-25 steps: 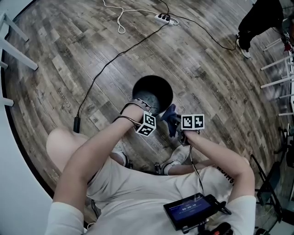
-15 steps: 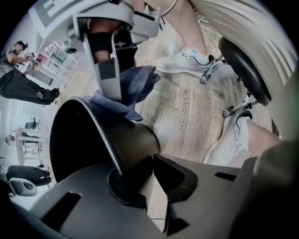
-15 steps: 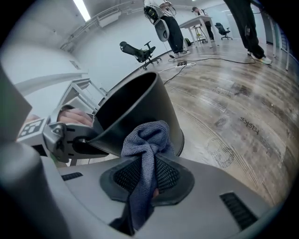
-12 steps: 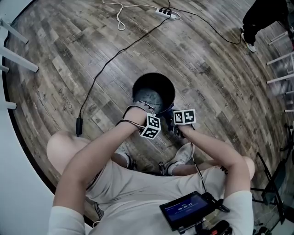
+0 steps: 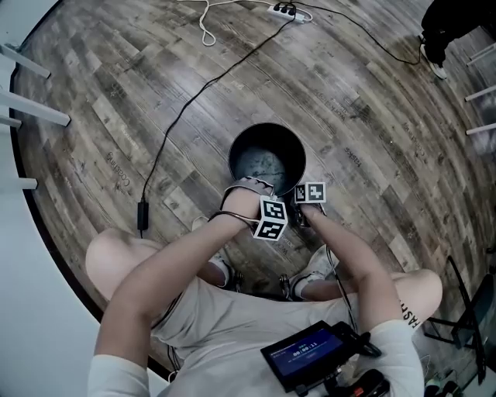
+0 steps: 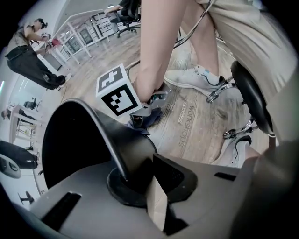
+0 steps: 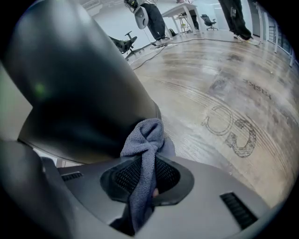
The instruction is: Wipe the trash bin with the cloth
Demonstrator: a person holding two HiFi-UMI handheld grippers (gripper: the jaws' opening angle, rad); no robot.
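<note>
The black round trash bin (image 5: pixel 267 159) stands open on the wooden floor in front of the seated person. My left gripper (image 5: pixel 267 209) points straight down at the bin's near rim (image 6: pixel 100 126). Its jaws have just been closing and are shut on that rim, which runs between them. My right gripper (image 5: pixel 308 203) is just right of it, low beside the bin. It is shut on a blue-grey cloth (image 7: pixel 145 140) that bunches out past the pads and rests against the bin's dark outer wall (image 7: pixel 79 93). The cloth (image 6: pixel 152 114) also shows under the right gripper's marker cube.
A black cable (image 5: pixel 186 108) runs across the floor from a power strip (image 5: pixel 283 9) to a small box (image 5: pixel 142 209). White furniture legs (image 5: pixel 31 108) stand at left. Another person (image 5: pixel 457 19) is at top right. My shoes (image 5: pixel 314 267) and a stool base (image 6: pixel 252 93) are close behind the bin.
The right gripper has come down with the cloth to the bin's near right side, so the two marker cubes now sit close together. The left hand has shifted only slightly at the rim.
</note>
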